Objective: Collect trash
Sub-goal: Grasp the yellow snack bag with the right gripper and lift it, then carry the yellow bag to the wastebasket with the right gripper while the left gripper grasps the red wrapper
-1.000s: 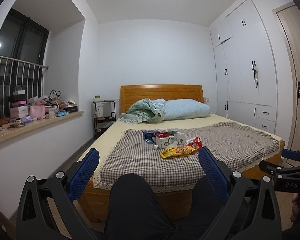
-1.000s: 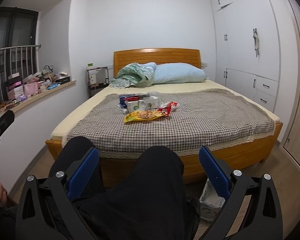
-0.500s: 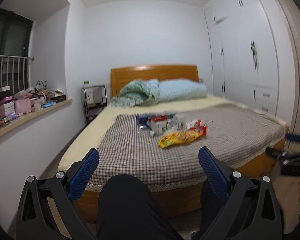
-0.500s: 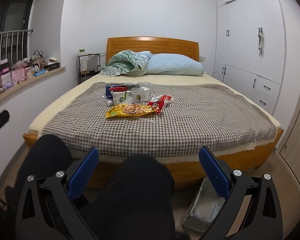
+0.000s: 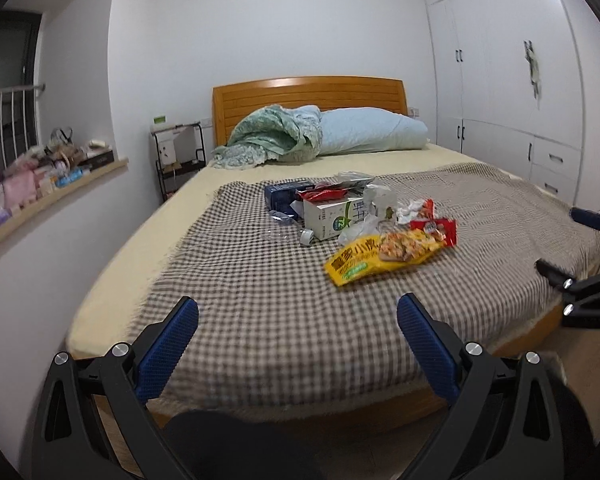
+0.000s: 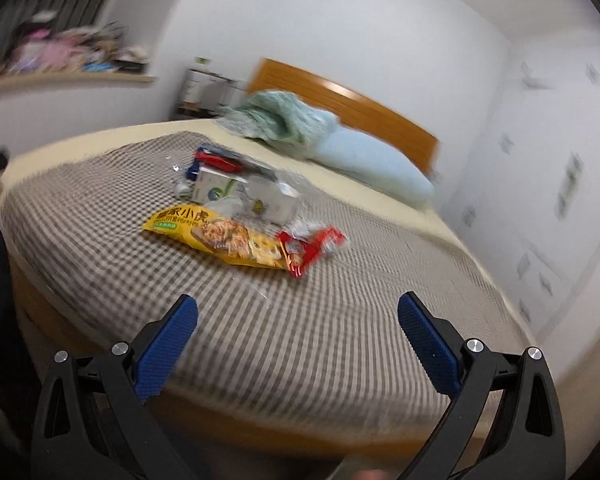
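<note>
A pile of trash lies on the checked blanket point(image 5: 260, 288) that covers the foot half of the bed point(image 5: 172, 204), and every other thing here can be placed from that pile. At its near edge is a yellow snack bag point(image 5: 380, 258), lying flat with its printed face up; a red wrapper point(image 5: 436, 226) touches the bag's right end. Just behind the bag stands a white milk carton point(image 5: 332, 216) on its side, with crumpled clear plastic point(image 5: 376, 204) against it and a blue box point(image 5: 280, 196) at the back left of the heap. Beyond the pile, toward the wooden headboard point(image 5: 308, 96), a bunched green quilt point(image 5: 268, 140) sits beside a pale blue pillow point(image 5: 372, 132). To the pile's right stands the white wardrobe point(image 5: 512, 80); to its left runs a windowsill point(image 5: 56, 188) crowded with small items. The left gripper point(image 5: 298, 320) hovers over the blanket short of the pile, its blue pads spread wide with nothing between them. The right gripper point(image 6: 298, 320) also hangs over the blanket's near edge, jaws wide apart and empty, with the yellow bag ahead of it; its view is tilted and motion-blurred. From the left wrist view the right gripper shows at the far right, beside the bed's corner.
</note>
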Tool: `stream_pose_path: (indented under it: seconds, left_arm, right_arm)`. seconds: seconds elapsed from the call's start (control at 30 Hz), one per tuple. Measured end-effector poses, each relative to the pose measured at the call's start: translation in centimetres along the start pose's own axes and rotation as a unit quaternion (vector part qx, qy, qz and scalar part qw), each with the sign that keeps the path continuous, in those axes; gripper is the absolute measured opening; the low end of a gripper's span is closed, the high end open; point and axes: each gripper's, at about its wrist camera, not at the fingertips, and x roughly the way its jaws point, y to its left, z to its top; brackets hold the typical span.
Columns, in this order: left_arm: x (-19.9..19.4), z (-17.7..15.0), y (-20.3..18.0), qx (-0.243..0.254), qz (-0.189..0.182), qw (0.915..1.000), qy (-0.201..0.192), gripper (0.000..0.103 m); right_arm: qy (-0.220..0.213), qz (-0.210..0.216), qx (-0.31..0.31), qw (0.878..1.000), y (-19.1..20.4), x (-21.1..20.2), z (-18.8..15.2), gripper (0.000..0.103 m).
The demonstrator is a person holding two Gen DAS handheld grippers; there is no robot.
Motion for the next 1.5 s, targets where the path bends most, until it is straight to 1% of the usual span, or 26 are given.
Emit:
stream_pose_path:
  seconds: [0.03,0.07,0.17,0.27,0.33,0.37,0.4,0.43,0.6,0.67,0.73,0.77,0.8,0.83,0.87,0.97,1.0,1.1,1.13,1.2,1.3,1.33,1.4,1.43,1.47,1.5]
  left_arm:
    - [0.9,0.3,-0.2,-0.008,0.001,1.0,0.001,0.096]
    - [2.5,0.7,-0.1,-0.021,0.004,0.9998,0.001,0.096]
    - [5.7,1.4,0.2,-0.05,0.01,0.9987,0.008,0.096]
    - [8.8,1.9,1.0,-0.076,0.004,0.9966,0.029,0.096]
    - [11.2,1.6,1.7,-0.084,-0.003,0.9947,0.058,0.096]
    - [12.0,1.3,1.9,-0.085,-0.001,0.9935,0.075,0.096]
    - [13.1,1.2,2.5,-0.101,-0.009,0.99,0.098,0.096]
    - [13.8,1.2,3.3,-0.126,-0.024,0.986,0.107,0.096]
    - [16.5,0.2,6.1,-0.21,-0.034,0.966,0.147,0.096]
    - [17.3,-0.1,6.1,-0.22,-0.041,0.9609,0.163,0.096]
    - [17.5,-0.3,5.7,-0.218,-0.043,0.9611,0.164,0.096]
    - [17.7,-0.3,5.3,-0.211,-0.044,0.963,0.162,0.096]
    - [17.8,-0.3,5.0,-0.205,-0.044,0.9643,0.161,0.096]
    - [17.9,-0.2,4.6,-0.199,-0.045,0.9657,0.161,0.096]
    - [18.0,-0.2,4.2,-0.19,-0.044,0.9676,0.16,0.096]
    - [17.9,0.0,3.8,-0.176,-0.038,0.9713,0.155,0.096]
    - [17.8,0.0,3.7,-0.175,-0.034,0.9721,0.152,0.096]
    - [17.6,0.0,3.8,-0.178,-0.032,0.9714,0.154,0.096]
    - [17.4,-0.1,3.6,-0.176,-0.032,0.9718,0.154,0.096]
    - [16.8,-0.1,3.3,-0.165,-0.033,0.9742,0.15,0.096]
    - [16.3,0.1,2.2,-0.141,-0.029,0.9796,0.141,0.096]
    - [16.2,0.2,2.0,-0.135,-0.028,0.9808,0.139,0.096]
    - [15.9,0.2,1.4,-0.119,-0.026,0.9833,0.135,0.096]
    - [15.7,0.1,1.1,-0.112,-0.024,0.9844,0.133,0.096]
    - [15.6,0.1,0.8,-0.106,-0.022,0.9855,0.131,0.096]
    - [15.4,0.2,0.5,-0.097,-0.018,0.987,0.127,0.096]
  right_arm:
    - [0.031,0.026,-0.027,0.999,-0.1,2.4,0.3,0.096]
    - [0.038,0.035,-0.046,0.998,0.0,3.5,0.4,0.096]
    - [0.002,-0.002,-0.161,0.987,1.2,7.2,0.5,0.096]
    - [0.011,0.003,-0.254,0.967,2.0,11.0,0.5,0.096]
    - [0.02,0.024,-0.301,0.953,2.4,13.7,0.7,0.08]
    - [0.029,0.027,-0.327,0.944,2.6,15.2,0.9,0.062]
    - [0.032,0.029,-0.345,0.937,2.7,16.3,1.1,0.056]
    - [0.032,0.034,-0.365,0.93,2.8,17.4,1.2,0.056]
    - [0.063,0.077,-0.43,0.897,3.7,21.2,1.1,0.056]
    - [0.064,0.092,-0.439,0.891,4.0,22.1,0.9,0.056]
    - [0.057,0.089,-0.442,0.891,4.2,23.0,1.1,0.056]
    - [0.057,0.095,-0.435,0.893,4.1,23.3,1.3,0.04]
    - [0.058,0.106,-0.421,0.899,4.0,23.6,1.8,0.019]
    - [0.051,0.106,-0.407,0.906,3.8,23.4,2.4,0.014]
    - [0.042,0.109,-0.393,0.912,3.6,23.0,2.9,0.004]
    - [0.032,0.136,-0.312,0.94,1.7,20.2,5.7,0.001]
    - [0.036,0.146,-0.255,0.955,0.0,19.0,7.0,0.001]
    - [0.087,0.146,-0.11,0.979,-4.6,17.3,9.1,0.001]
    - [0.135,0.149,-0.045,0.979,-7.0,17.6,9.1,0.001]
    - [0.214,0.168,0.068,0.96,-11.4,17.7,7.9,0.001]
    - [0.28,0.147,0.138,0.939,-15.4,18.2,5.0,0.001]
    - [0.305,0.152,0.165,0.926,-16.4,18.9,3.6,0.001]
    - [0.335,0.151,0.205,0.907,-17.1,19.7,1.2,0.002]
    - [0.337,0.147,0.218,0.904,-17.4,19.6,0.2,0.005]
    - [0.328,0.135,0.225,0.908,-16.9,18.8,-0.7,0.006]
    - [0.311,0.12,0.233,0.914,-17.3,18.9,-0.7,0.018]
